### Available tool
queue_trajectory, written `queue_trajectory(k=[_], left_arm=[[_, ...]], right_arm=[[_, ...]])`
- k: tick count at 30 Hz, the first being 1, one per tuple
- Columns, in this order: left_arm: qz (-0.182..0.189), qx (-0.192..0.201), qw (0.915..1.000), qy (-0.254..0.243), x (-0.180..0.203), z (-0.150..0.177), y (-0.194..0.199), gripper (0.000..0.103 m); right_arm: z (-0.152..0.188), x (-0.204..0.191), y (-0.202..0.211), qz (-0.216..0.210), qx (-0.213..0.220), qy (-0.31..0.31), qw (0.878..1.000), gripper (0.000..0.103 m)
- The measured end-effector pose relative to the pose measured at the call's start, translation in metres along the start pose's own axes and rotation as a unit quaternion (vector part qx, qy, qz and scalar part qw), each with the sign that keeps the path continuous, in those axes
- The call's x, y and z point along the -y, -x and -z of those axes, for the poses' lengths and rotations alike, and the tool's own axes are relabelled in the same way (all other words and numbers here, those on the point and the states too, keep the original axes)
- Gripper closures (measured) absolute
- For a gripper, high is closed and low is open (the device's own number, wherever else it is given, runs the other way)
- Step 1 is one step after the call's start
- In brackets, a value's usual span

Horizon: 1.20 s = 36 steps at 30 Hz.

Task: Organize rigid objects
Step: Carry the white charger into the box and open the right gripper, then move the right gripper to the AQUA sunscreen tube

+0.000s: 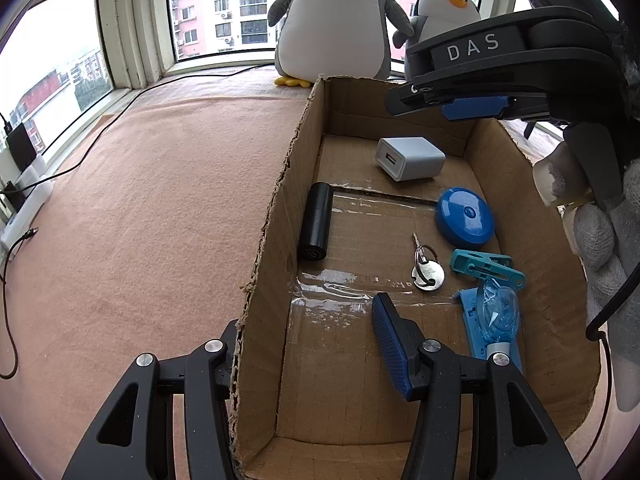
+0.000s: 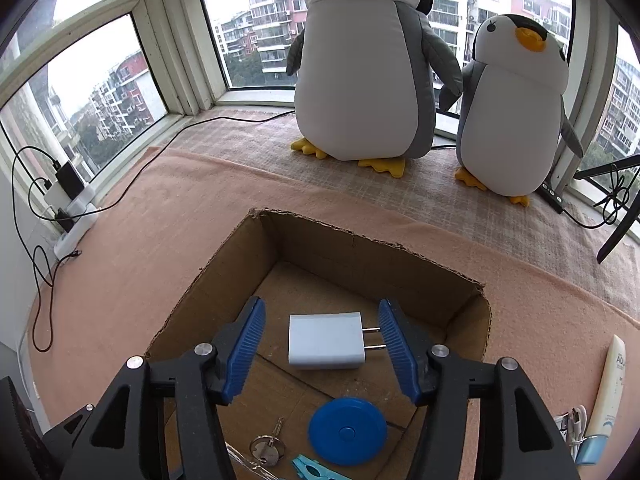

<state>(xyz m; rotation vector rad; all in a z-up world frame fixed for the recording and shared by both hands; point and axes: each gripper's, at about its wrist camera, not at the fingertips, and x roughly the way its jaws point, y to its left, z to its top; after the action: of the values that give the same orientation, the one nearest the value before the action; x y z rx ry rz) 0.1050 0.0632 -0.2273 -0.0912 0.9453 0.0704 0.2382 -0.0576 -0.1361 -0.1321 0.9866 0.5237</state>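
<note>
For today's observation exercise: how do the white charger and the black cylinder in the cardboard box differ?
The white charger is pale and blocky with two metal prongs; the black cylinder is dark, round and longer. The charger sits near the box's far end; the cylinder lies along the left wall. Both rest on the floor of the cardboard box, untouched by either tool.

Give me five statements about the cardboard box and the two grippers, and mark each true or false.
1. The white charger lies inside the cardboard box. True.
2. The right hand-held gripper is shut on the charger. False: its jaws stand open, one on each side of it.
3. The black cylinder lies along the box's left wall. True.
4. The blue round case sits outside the box. False: it is inside, near the key.
5. The left hand-held gripper straddles the box wall. True.
</note>
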Motion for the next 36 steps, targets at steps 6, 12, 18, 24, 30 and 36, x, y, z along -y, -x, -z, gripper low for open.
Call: queue_trajectory(k=[6, 12, 18, 24, 30, 36], left_arm=[[0.0, 0.0, 1.0, 0.0, 0.0, 0.0, 0.0, 0.046], [0.001, 0.0, 1.0, 0.001, 0.0, 0.0, -0.001, 0.046], [0.001, 0.0, 1.0, 0.001, 0.0, 0.0, 0.0, 0.046], [0.0, 0.0, 1.0, -0.001, 0.0, 0.0, 0.0, 0.046], [-0.001, 0.0, 1.0, -0.002, 0.001, 0.0, 0.0, 0.046], [-0.002, 0.0, 1.0, -0.005, 0.001, 0.0, 0.001, 0.046]], right_arm=[[0.0, -0.001, 0.002, 0.0, 0.004, 0.0, 1.0, 0.043], [0.001, 0.0, 0.011, -0.006, 0.01, -0.005, 1.0, 0.043], [0.009, 0.012, 0.037, -0.02, 0.028, -0.021, 0.999, 0.043], [0.03, 0.041, 0.067, -0.028, 0.045, -0.058, 0.997, 0.043], [0.066, 0.08, 0.094, -0.024, 0.048, -0.098, 0.994, 0.043], [0.108, 0.129, 0.118, 0.006, 0.049, -0.149, 0.988, 0.043]])
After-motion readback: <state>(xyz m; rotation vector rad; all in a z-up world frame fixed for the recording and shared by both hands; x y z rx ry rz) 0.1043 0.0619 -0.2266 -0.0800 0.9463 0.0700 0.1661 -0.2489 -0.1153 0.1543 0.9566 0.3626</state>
